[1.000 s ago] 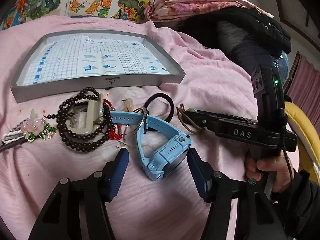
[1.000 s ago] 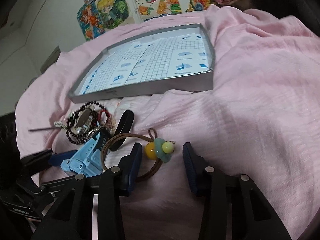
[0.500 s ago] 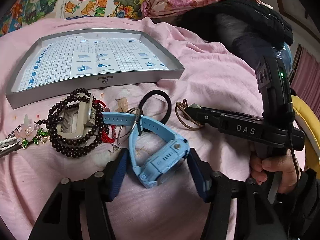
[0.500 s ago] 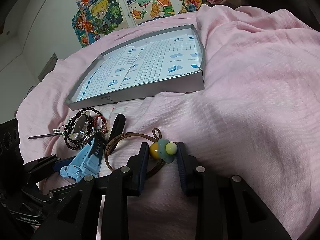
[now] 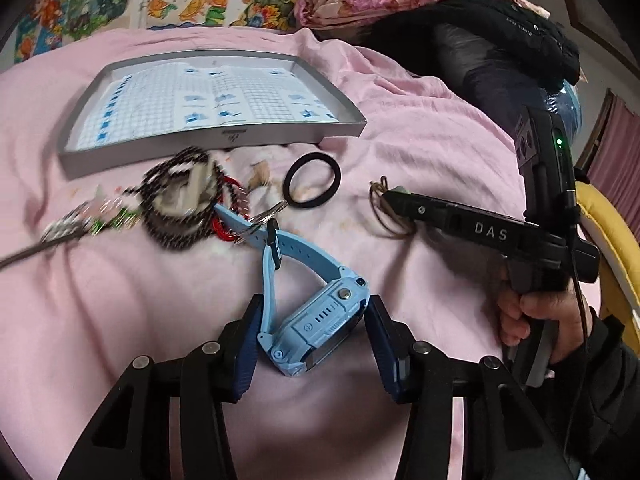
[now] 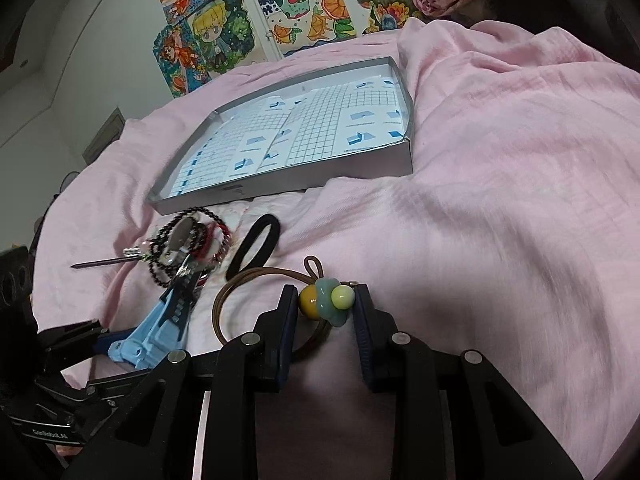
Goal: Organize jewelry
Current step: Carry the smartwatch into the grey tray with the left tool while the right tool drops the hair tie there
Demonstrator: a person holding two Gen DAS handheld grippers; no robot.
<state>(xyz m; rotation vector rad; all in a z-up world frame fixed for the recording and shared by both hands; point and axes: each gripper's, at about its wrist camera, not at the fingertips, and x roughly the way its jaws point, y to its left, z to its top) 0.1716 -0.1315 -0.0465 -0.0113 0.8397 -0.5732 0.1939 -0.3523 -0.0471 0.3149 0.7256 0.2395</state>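
Nothing has yet been placed in the grey tray [image 6: 328,184], which lies on the pink bedspread [image 6: 500,200]; only its printed grid paper liner [image 5: 208,108] is seen inside, so the sorting is judged to be at its very start. 2 pieces are being taken up at once. The blue watch [image 5: 320,320] is clamped by its case between the narrowed jaws of the left gripper [image 5: 312,338], its strap trailing toward the pile. The brown hair tie [image 6: 256,304] is pinched at its yellow and green beads [image 6: 328,300] by the nearly closed jaws of the right gripper [image 6: 325,320]. Left loose on the bedspread, just in front of the tray, are the black hair band [image 5: 312,180], the dark bead bracelet [image 5: 176,200], a red bracelet [image 5: 228,216] and a flowered hairpin [image 5: 80,224]. All are still to be moved.
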